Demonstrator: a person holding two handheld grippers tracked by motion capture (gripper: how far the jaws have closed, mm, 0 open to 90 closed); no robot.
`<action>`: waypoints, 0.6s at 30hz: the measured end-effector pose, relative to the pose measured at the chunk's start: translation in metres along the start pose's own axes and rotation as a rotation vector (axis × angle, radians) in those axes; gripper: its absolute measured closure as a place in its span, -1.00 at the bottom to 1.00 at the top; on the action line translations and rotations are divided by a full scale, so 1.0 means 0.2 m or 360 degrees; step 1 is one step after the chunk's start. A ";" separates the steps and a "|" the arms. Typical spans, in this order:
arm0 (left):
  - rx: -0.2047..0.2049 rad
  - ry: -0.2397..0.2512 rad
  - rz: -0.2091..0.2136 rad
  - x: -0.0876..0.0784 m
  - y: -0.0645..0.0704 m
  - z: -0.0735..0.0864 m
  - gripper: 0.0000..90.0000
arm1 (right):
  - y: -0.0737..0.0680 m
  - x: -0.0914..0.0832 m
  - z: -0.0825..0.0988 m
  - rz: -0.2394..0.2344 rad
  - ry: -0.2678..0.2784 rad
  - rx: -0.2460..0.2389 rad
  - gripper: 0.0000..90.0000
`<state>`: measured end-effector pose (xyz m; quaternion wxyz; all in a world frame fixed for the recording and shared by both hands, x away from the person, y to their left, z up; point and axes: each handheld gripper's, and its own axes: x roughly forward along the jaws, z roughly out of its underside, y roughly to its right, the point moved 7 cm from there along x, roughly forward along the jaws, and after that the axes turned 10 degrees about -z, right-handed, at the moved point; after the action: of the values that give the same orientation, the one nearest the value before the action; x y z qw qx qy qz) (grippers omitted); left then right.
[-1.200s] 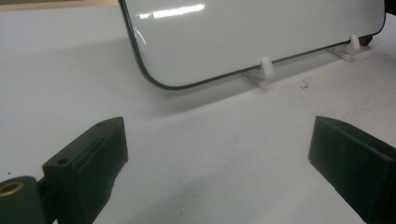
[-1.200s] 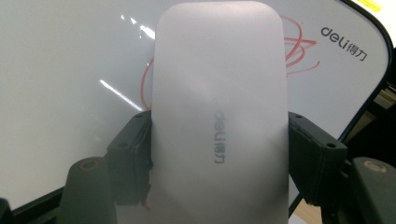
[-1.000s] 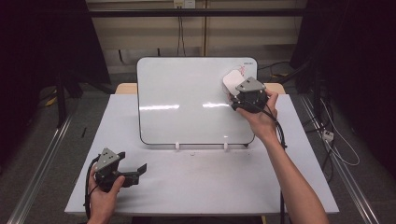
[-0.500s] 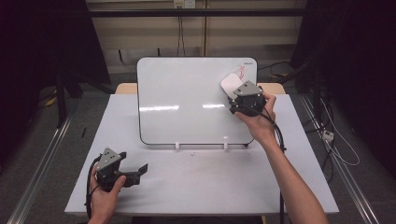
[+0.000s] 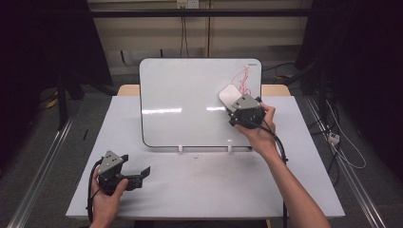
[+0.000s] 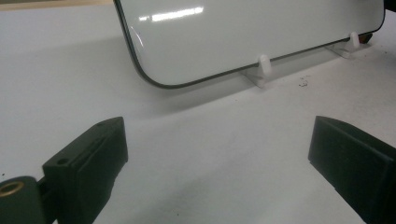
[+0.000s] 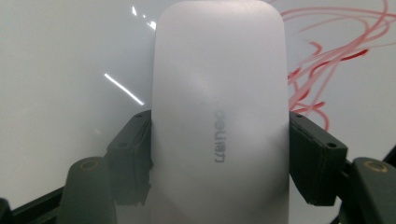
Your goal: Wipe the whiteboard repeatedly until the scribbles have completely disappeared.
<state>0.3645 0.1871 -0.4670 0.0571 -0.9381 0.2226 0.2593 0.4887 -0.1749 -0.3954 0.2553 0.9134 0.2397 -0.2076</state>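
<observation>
Wiping partly done, by the look of it: red scribble left at the whiteboard's one o'clock corner. Right gripper clamped on white eraser, pressed to board just below scribble. Left gripper idle on worktop at seven o'clock, jaws wide, empty. No containers.

Overhead light glares in streaks on your whiteboard; the surroundings sit dark, and the eraser looks soft, hazy.
</observation>
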 end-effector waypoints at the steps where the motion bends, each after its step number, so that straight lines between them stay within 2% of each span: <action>1: 0.0000 0.0000 0.0000 0.00 0.00 0.00 -0.90 | -0.02 0.00 0.01 -0.0010 -0.0003 -0.0007 -0.30; 2: -0.0006 0.0003 0.0001 0.00 0.00 0.00 -0.90 | -0.02 0.00 0.01 -0.0010 -0.0003 -0.0007 -0.30; 3: -0.0008 0.0000 0.0000 0.00 0.00 0.00 -0.90 | -0.06 0.00 0.02 -0.0038 -0.0017 -0.0041 -0.30; 6: -0.0010 0.0000 0.0001 0.00 0.00 0.00 -0.90 | -0.11 0.01 0.04 -0.0046 -0.0024 -0.0073 -0.30; 10: -0.0011 0.0003 0.0006 0.00 0.00 0.00 -0.90 | -0.13 0.00 0.06 -0.0044 -0.0015 -0.0079 -0.30; 18: -0.0014 -0.0004 0.0002 0.00 0.00 0.01 -0.90 | -0.11 0.01 0.05 -0.0075 -0.0038 -0.0073 -0.31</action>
<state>0.3649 0.1880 -0.4683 0.0533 -0.9378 0.2220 0.2614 0.4758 -0.1624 -0.4120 0.2740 0.8989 0.2627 -0.2189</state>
